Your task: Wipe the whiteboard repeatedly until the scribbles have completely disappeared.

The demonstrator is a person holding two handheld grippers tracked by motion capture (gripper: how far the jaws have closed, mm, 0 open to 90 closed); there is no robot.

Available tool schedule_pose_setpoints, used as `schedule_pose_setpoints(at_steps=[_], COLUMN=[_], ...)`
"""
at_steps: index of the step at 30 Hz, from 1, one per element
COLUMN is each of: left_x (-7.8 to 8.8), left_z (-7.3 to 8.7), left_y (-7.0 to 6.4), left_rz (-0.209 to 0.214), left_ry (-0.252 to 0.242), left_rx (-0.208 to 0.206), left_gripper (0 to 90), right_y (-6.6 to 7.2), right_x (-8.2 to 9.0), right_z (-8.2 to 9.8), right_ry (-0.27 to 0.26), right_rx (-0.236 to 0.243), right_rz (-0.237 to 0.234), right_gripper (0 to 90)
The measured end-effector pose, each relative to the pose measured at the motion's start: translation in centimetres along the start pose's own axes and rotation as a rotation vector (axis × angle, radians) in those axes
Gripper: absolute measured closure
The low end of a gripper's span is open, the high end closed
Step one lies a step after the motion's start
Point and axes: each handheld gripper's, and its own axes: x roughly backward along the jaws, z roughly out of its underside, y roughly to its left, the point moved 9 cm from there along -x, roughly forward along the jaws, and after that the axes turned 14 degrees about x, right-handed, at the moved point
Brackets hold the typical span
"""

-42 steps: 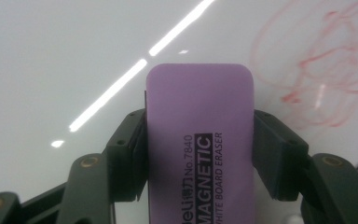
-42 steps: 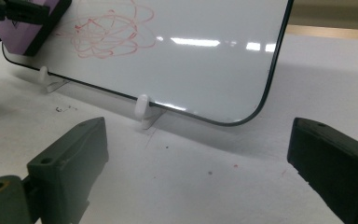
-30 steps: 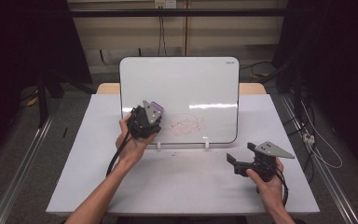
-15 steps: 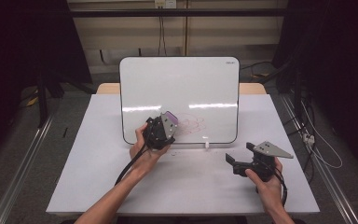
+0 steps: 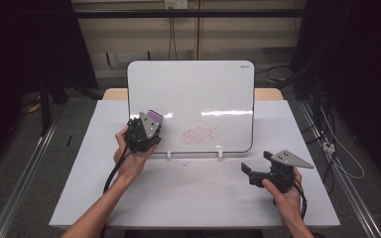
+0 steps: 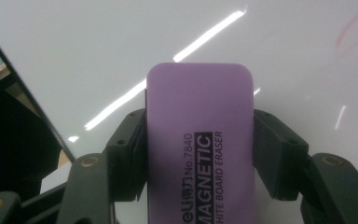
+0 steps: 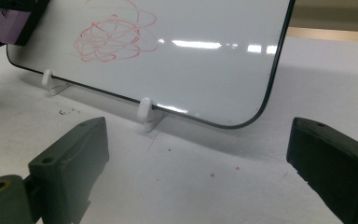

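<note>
A white whiteboard (image 5: 193,89) leans on two small white stands on the table, with a red scribble (image 5: 198,131) low on its face. My left gripper (image 5: 150,124) is shut on a purple magnetic eraser (image 5: 154,117), held against the board's lower left, left of the scribble. In the left gripper view the eraser (image 6: 200,140) sits upright between both black pads, with the board (image 6: 98,51) right behind it. My right gripper (image 5: 250,171) rests low on the table at the right, open and holding nothing. Its view looks at the scribble (image 7: 114,35) and the eraser (image 7: 7,21).
The grey-white tabletop (image 5: 188,193) spreads in front of the board. The white stands (image 7: 144,112) stick out under the board's bottom edge. Dark floor, rails and cables surround the table.
My left gripper with the eraser swung right along the board toward the scribble, then came back left. The right gripper has stayed put.
</note>
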Motion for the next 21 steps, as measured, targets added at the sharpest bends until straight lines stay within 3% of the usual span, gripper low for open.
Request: schedule_pose_setpoints(at_steps=[3,7,9,13,17,19,20,21], left_x=[-0.1,-0.8,-1.1,-1.9,-1.8,-1.8,-1.8,-1.8], left_z=[0.5,-0.4,-1.3,-3.1,-2.7,-2.0,-1.6,-1.4], left_y=[-2.1,-4.8,-5.1,-5.0,-5.9,-6.9,-7.8,-8.2], left_rz=[0.026,0.077,0.080,0.091,0.101,0.112,0.135,0.132], left_ry=[-0.002,0.009,0.009,-0.001,-0.015,-0.005,-0.004,-0.010], left_rx=[-0.002,-0.065,-0.078,-0.034,-0.043,-0.053,-0.034,-0.054], left_gripper=[41.2,41.2,41.2,41.2,41.2,41.2,41.2,41.2], right_y=[0.2,0.4,0.5,0.4,0.3,0.2,0.2,0.2], right_x=[-0.1,-0.3,-0.4,-0.3,-0.2,-0.2,-0.2,-0.2], right_z=[0.0,0.0,-0.1,-0.1,0.1,0.1,0.1,0.0], right_ry=[0.003,0.002,-0.001,-0.002,-0.001,-0.002,-0.001,-0.002], right_rx=[0.004,0.004,0.008,0.007,0.004,0.002,0.004,0.003], right_rz=[-0.004,-0.014,-0.019,-0.019,-0.019,-0.018,-0.017,-0.017], right_gripper=[5.1,5.6,5.6,5.6,5.6,5.6,5.6,5.6])
